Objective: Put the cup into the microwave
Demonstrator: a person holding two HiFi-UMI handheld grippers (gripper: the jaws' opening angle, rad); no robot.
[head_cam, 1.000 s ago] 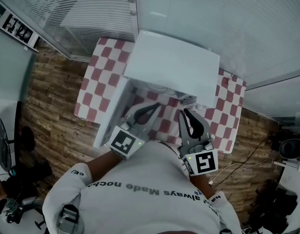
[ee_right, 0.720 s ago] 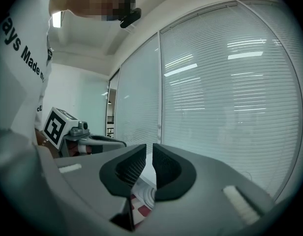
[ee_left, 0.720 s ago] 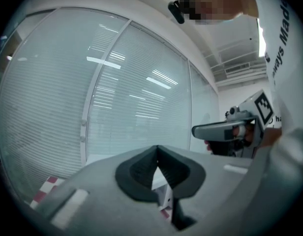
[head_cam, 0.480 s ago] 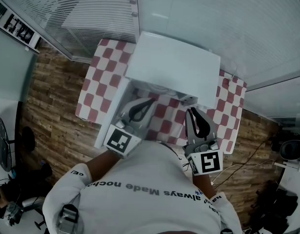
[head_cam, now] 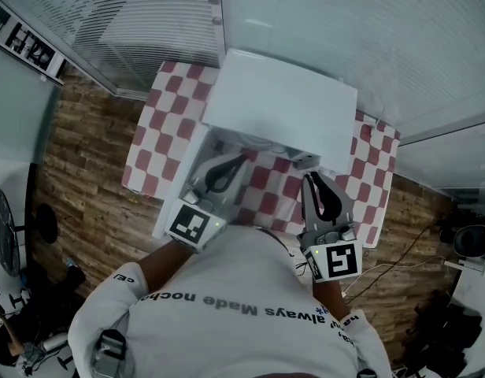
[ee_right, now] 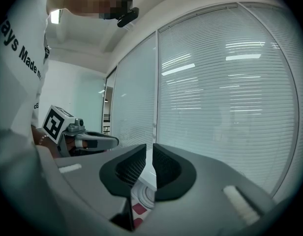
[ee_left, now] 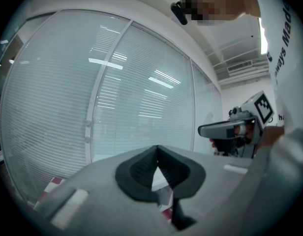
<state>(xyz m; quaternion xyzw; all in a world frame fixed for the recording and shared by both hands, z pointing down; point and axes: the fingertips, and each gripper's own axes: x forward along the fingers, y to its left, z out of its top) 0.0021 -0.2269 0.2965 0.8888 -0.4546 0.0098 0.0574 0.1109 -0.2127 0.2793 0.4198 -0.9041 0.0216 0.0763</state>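
While both hang near the microwave point(head_cam: 282, 109), left claw point(ee_left: 157, 152) clenched empty, right claw point(ee_right: 149, 154) likewise clenched, empty

L gripper point(ee_left: 157, 150) jaws tip-to-tip, nothing btwn; R gripper point(ee_left: 213, 130) at right, blinds point(ee_left: 132, 82) behind

A: Was the light good?
B: Bright and even. Ceiling strips point(ee_left: 262, 33) threw glare streaks across the glass wall point(ee_right: 230, 82), and the microwave point(head_cam: 282, 109) top was almost washed out.
A: Sharpness?
B: Both gripper views bowed hard, with black corners — the close grey foreground was soft.
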